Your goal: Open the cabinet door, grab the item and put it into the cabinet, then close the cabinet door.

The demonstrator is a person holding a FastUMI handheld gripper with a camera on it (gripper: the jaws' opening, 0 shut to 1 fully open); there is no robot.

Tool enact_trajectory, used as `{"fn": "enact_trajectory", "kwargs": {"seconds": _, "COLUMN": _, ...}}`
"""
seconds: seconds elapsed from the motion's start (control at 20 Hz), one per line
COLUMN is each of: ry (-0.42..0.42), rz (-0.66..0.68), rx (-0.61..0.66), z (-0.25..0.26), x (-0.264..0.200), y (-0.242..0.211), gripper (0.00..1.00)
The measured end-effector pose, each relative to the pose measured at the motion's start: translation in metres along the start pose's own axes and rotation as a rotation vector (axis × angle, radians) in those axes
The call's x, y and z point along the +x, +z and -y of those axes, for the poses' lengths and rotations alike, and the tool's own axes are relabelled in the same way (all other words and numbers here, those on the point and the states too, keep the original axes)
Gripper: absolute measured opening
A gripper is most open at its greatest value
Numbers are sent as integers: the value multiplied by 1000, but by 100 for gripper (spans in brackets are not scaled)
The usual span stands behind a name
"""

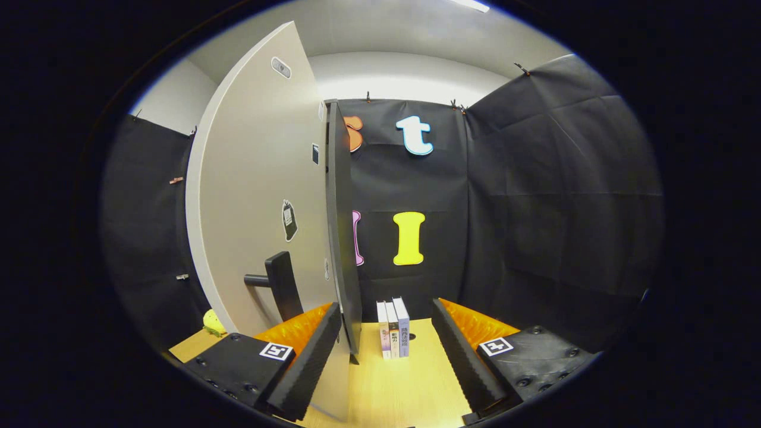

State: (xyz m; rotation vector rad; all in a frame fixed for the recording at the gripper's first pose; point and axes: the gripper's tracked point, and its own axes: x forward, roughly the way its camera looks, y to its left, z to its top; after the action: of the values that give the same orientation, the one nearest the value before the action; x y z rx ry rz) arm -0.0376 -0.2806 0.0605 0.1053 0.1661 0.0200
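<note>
The cabinet door (255, 196), pale with a black handle (284, 284), stands swung out, and its dark free edge (343, 238) points toward me. My gripper (386, 362) is open. The door's lower edge sits between the fingers, close beside the left finger (309, 356) and well apart from the right finger (464, 356). Three books (393, 328) stand upright on the wooden tabletop (404, 386), just beyond the fingertips and right of the door edge. The cabinet's inside is hidden behind the door.
A small yellow-green object (213, 323) lies on the table to the left of the door. Black cloth walls (559, 208) close the booth behind and to the right.
</note>
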Motion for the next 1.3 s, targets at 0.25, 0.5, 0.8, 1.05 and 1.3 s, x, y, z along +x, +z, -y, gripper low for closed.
{"fn": "enact_trajectory", "kwargs": {"seconds": 0.25, "ry": -42, "rz": -11, "rx": -59, "z": -13, "x": -4, "y": 0, "gripper": 95}}
{"fn": "enact_trajectory", "kwargs": {"seconds": 0.5, "ry": -22, "rz": -28, "rx": -22, "z": -61, "x": -13, "y": -8, "gripper": 95}}
{"fn": "enact_trajectory", "kwargs": {"seconds": 0.8, "ry": -7, "rz": -27, "rx": -26, "z": -116, "x": -16, "y": -13, "gripper": 96}}
{"fn": "enact_trajectory", "kwargs": {"seconds": 1.05, "ry": -14, "rz": -40, "rx": -1, "z": -157, "x": -7, "y": -18, "gripper": 96}}
{"fn": "enact_trajectory", "kwargs": {"seconds": 1.3, "ry": -26, "rz": -42, "rx": 16, "z": -208, "x": 13, "y": -21, "gripper": 96}}
